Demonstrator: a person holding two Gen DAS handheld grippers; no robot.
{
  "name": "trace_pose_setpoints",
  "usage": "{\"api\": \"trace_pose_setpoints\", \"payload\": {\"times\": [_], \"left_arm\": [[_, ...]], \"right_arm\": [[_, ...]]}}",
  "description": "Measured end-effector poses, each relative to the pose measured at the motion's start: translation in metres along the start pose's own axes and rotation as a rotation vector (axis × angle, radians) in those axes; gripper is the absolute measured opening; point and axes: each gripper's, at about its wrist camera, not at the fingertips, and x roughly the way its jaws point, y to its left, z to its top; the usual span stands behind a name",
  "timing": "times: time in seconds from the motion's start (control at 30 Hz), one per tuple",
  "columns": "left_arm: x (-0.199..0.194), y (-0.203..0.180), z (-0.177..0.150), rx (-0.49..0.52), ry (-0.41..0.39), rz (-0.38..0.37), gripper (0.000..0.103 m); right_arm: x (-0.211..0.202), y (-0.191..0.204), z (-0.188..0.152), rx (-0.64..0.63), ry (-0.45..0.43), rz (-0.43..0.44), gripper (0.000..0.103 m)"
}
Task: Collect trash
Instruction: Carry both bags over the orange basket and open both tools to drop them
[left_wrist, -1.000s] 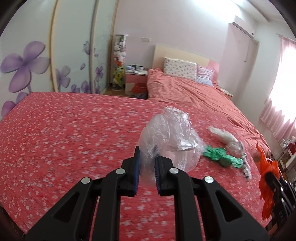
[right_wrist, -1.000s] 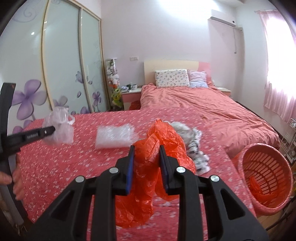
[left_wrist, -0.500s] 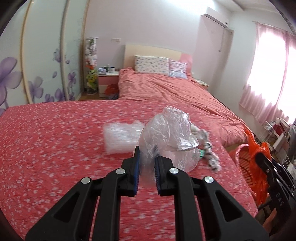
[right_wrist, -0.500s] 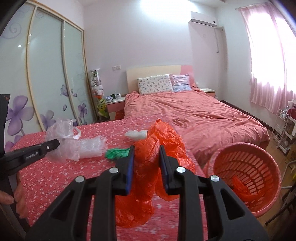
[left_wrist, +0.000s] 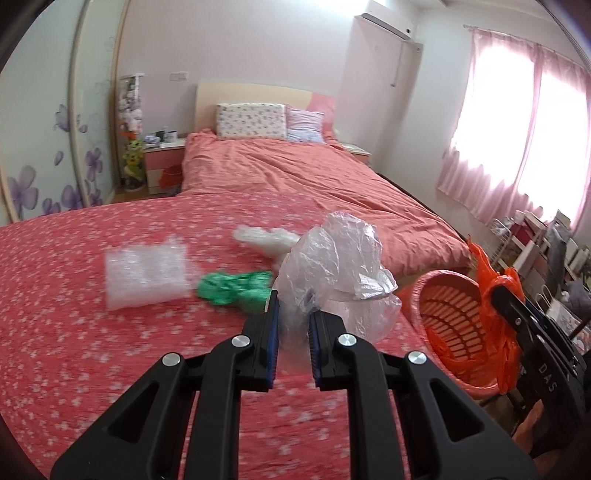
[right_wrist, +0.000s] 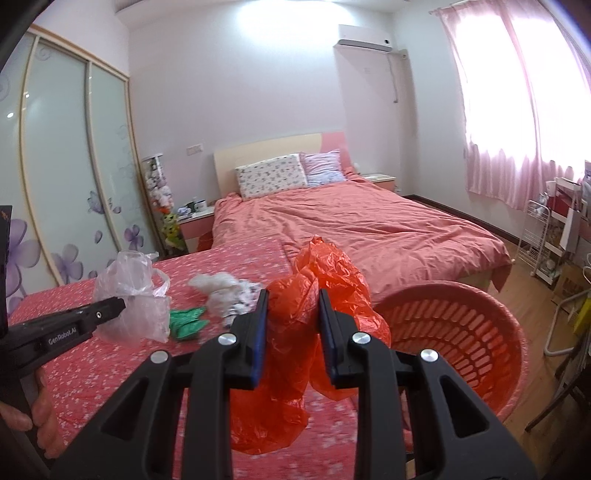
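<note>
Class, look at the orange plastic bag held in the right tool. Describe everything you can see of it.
The orange plastic bag is thin, glossy, crinkled film, bunched into a wad. The right tool pinches its middle between blue pads; a puff rises above the jaws and a longer tail hangs below. It hangs in the air over the flowered bedspread, just left of the orange basket, not touching either.
</note>
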Motion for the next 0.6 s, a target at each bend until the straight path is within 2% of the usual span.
{"api": "trace_pose_setpoints", "payload": {"times": [0.6], "left_arm": [[0.054,-0.112,-0.002,0.063,0.063,-0.208,0.014]], "right_arm": [[0.003,-0.114,0.0,0.12,-0.024,-0.133,0.026]]}}
